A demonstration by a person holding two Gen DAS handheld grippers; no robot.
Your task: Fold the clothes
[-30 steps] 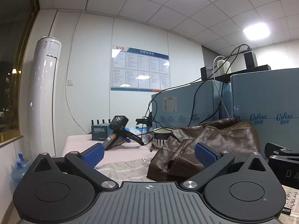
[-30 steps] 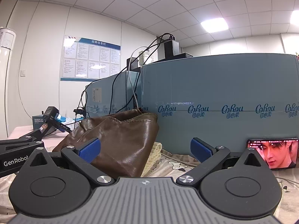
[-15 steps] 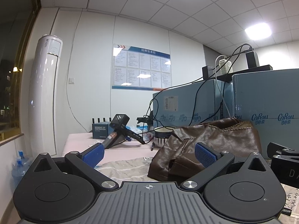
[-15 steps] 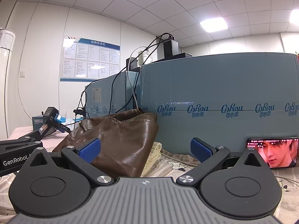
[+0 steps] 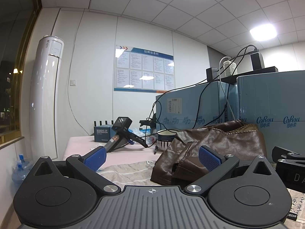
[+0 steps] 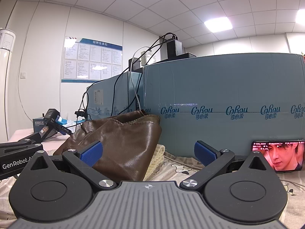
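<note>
Both grippers held low over the surface (image 6: 181,168), which is covered by a printed cloth; both point at the garment. Left gripper (image 5: 152,157) released, jaws spread wide, nothing between the blue pads. Right gripper (image 6: 148,153) likewise released and empty.

Brown leather-look garment (image 6: 122,139) sits in a crumpled heap just ahead of both grippers, slumped against the blue cartons (image 6: 219,103). A cream knit piece (image 6: 155,159) pokes out beneath its right edge. Phone (image 6: 277,155) leans on the cartons to the right, well clear.

Judgement: folding not yet begun; step in hand is the first grasp. Best to take 2 separate edges or corners, 1 per gripper, pinch a single layer, then lift and spread flat away from the cartons. Stiff material likely resists creasing; avoid catching the knit piece below.
</note>
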